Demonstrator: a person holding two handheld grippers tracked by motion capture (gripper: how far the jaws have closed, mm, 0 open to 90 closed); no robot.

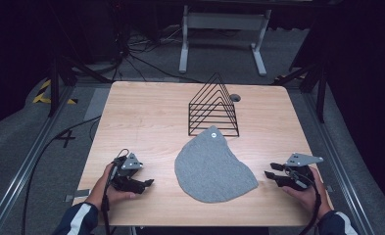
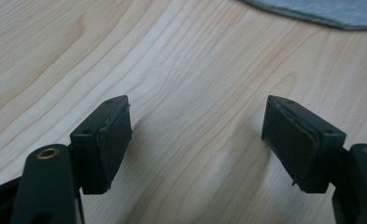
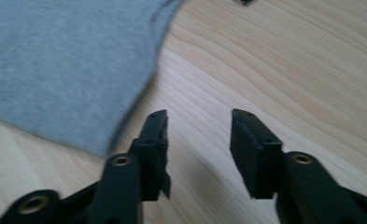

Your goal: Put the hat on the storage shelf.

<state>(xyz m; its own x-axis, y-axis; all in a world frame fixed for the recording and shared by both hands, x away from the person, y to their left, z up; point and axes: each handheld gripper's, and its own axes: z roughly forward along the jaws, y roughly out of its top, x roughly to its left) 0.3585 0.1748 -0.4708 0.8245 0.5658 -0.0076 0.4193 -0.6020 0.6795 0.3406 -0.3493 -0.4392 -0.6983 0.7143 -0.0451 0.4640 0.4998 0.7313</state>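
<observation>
A grey cloth (image 1: 212,167) with a small white label lies flat on the wooden table (image 1: 146,117), near the front middle. In a person's left hand, my left gripper (image 1: 148,182) rests low at the front left, pointing right toward the cloth, its jaws open over bare wood (image 2: 195,126). The cloth's edge (image 2: 321,11) lies farther ahead of it. At the front right my right gripper (image 1: 271,170) points left at the cloth. Its jaws stand open and empty (image 3: 199,126), just short of the cloth's edge (image 3: 69,70).
A black wire rack (image 1: 213,107) shaped like a triangle stands behind the cloth, next to a round hole (image 1: 235,97) in the tabletop. Cables (image 1: 48,147) trail off the table's left side. A white table frame (image 1: 224,29) stands on the floor beyond.
</observation>
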